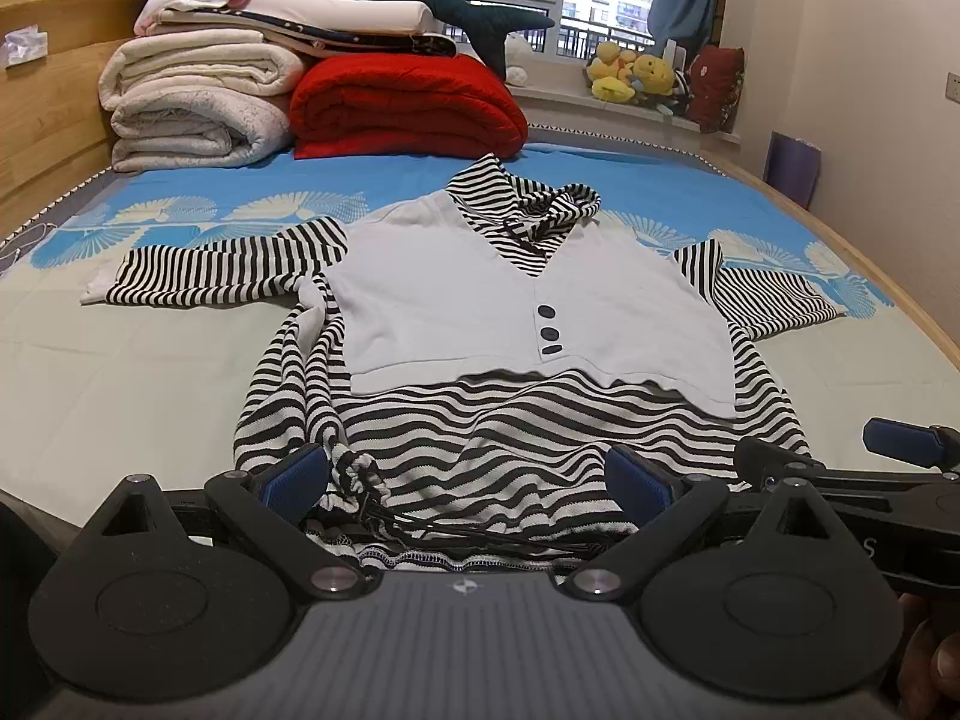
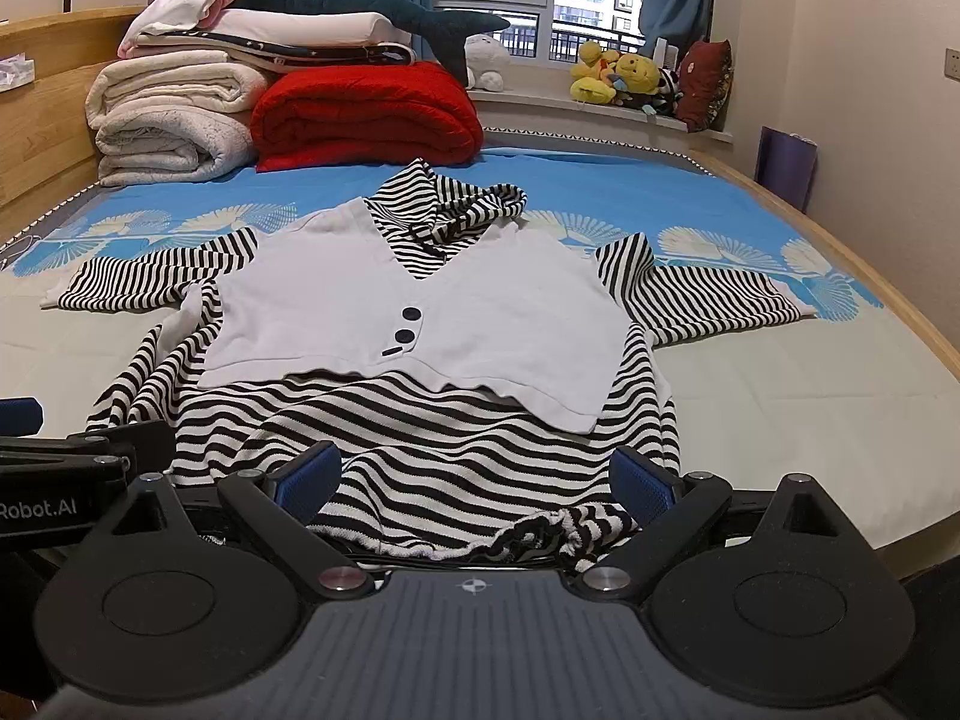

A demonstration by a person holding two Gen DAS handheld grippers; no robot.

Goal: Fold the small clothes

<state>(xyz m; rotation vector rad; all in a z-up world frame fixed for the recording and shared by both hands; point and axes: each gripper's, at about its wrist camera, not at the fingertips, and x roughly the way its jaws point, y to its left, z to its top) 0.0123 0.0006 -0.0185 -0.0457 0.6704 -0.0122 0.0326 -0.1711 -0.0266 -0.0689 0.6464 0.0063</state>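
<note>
The striped top (image 1: 480, 324) lies face up and spread flat in the middle of the bed (image 1: 120, 384), sleeves out to both sides, its hem nearest the cameras. The left hand-held gripper (image 1: 468, 483) and right hand-held gripper (image 2: 477, 480) both sit at that hem with fingers wide apart, holding nothing (the drawstring bunches between them). The fold looks not yet begun; next, each likely needs to pinch a hem corner.
</note>
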